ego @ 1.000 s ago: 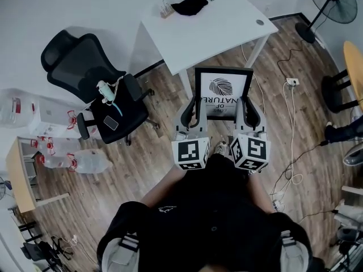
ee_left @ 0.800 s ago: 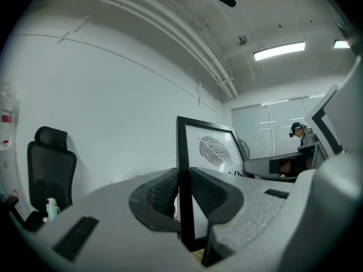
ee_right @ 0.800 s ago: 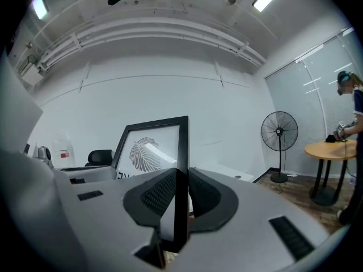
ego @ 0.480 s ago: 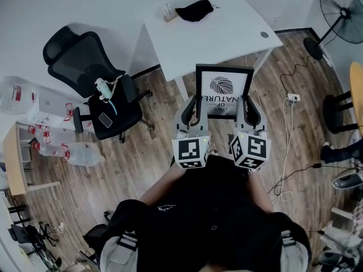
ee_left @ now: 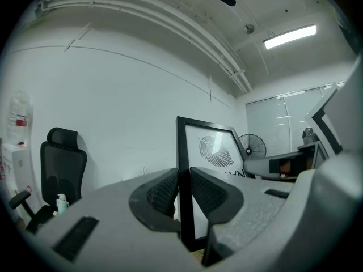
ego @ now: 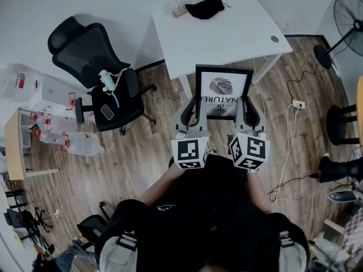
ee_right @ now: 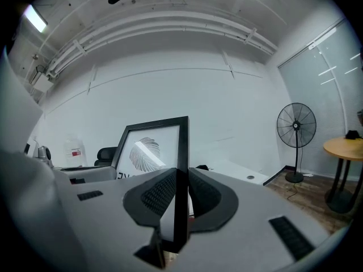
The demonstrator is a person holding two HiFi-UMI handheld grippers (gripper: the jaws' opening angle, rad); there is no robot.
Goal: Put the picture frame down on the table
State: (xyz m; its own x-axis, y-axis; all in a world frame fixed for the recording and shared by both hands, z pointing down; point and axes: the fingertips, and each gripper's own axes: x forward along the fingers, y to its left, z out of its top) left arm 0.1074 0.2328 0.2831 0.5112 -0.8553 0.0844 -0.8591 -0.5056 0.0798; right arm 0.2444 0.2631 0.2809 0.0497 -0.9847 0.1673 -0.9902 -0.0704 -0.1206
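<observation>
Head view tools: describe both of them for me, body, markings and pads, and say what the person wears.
The left tool and right tool match: grey moulded bodies with curved arms, each carrying a white cube printed with black square markers. Their inner pads are dark and ribbed. The person wears a black top with pale striped patches at the shoulders.

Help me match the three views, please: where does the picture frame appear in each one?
Head view: the picture frame is at centre, in front of the white table.
Left gripper view: right of centre, its left edge clamped by the left gripper.
Right gripper view: left of centre, its right edge clamped by the right gripper.
Shared landmark: the standing fan, top right in the head view, just right of the frame in the left gripper view, far right in the right gripper view.
</observation>
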